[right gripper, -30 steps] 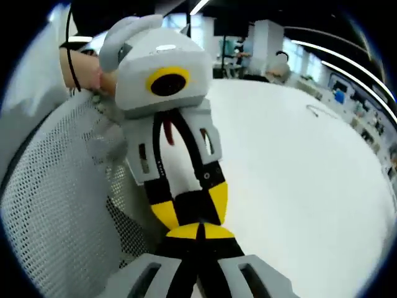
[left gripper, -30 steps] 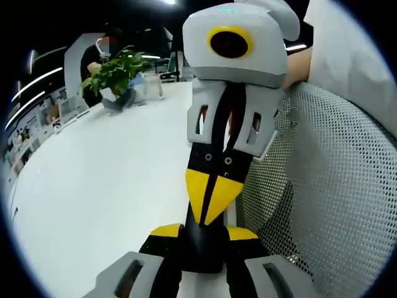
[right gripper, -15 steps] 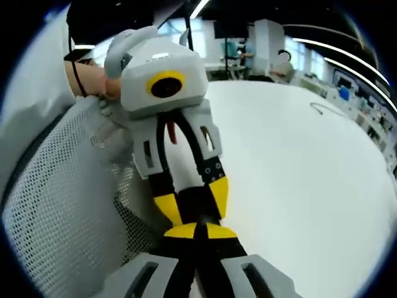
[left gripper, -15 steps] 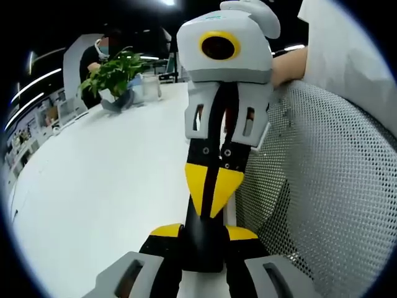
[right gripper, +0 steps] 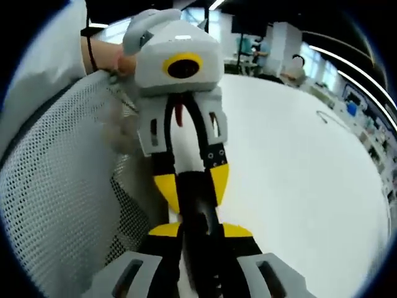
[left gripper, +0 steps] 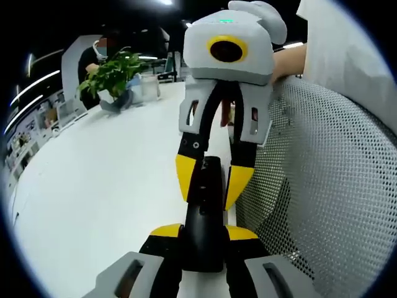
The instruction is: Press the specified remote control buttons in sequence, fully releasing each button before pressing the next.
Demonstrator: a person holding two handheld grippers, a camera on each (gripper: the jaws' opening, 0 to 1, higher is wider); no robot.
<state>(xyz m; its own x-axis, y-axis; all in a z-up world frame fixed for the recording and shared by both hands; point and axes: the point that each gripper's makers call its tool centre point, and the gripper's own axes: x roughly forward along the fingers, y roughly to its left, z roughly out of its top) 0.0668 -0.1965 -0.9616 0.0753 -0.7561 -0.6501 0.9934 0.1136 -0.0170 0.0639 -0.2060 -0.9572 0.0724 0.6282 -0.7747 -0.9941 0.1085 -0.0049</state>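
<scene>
Holding the dark remote control [left gripper: 203, 217] between them, both grippers meet over the near edge of the white table [left gripper: 93, 186], just beside a grey mesh chair back [left gripper: 329, 198]. In the left gripper view the remote lies lengthwise, its near end pinched by the left gripper [left gripper: 203, 231] and its far end sitting between the yellow tips of the right gripper [left gripper: 214, 180], whose jaws stand a little apart around it. The right gripper view gives the mirror: right gripper [right gripper: 198, 231] straddling the remote [right gripper: 198, 205], left gripper [right gripper: 191, 180] on the far end.

The buttons cannot be made out. My worry is that the loose right jaws let the remote tip or slip, so a press lands wrong. A potted plant [left gripper: 115, 71] stands far left.
</scene>
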